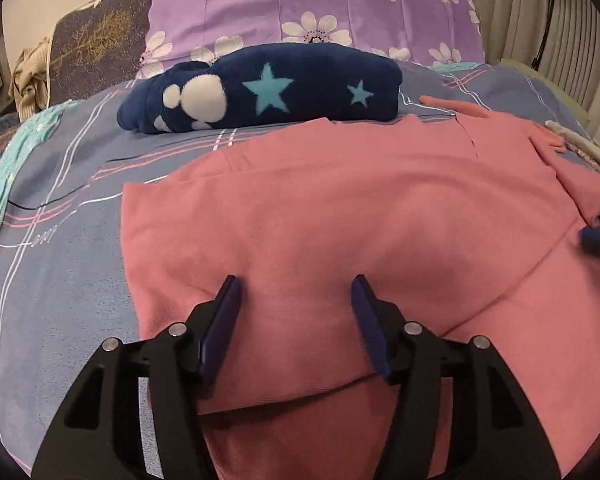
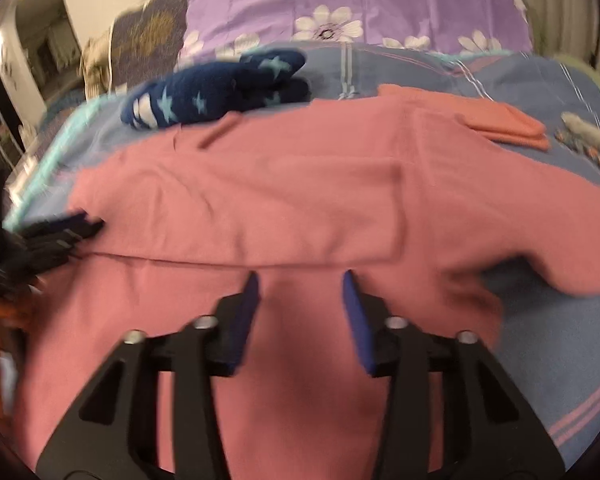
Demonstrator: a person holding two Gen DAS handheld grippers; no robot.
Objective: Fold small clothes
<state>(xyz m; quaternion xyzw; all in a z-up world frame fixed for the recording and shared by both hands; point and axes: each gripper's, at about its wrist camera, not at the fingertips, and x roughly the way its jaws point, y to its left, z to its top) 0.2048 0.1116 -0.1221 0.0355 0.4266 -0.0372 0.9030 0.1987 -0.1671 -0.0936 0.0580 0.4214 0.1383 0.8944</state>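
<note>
We see the bed bearing the pink garment, spread flat and partly folded, near the navy starred bundle. The left gripper and right gripper hover over the pink cloth, jaws apart, holding nothing. We judge a shallow pinch could catch one layer only, dragging the fold askew. We read no writing.

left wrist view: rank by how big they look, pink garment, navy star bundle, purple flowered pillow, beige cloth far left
1. pink garment, though nearness to the camera inflates it
2. purple flowered pillow
3. navy star bundle
4. beige cloth, partly cut off
</note>
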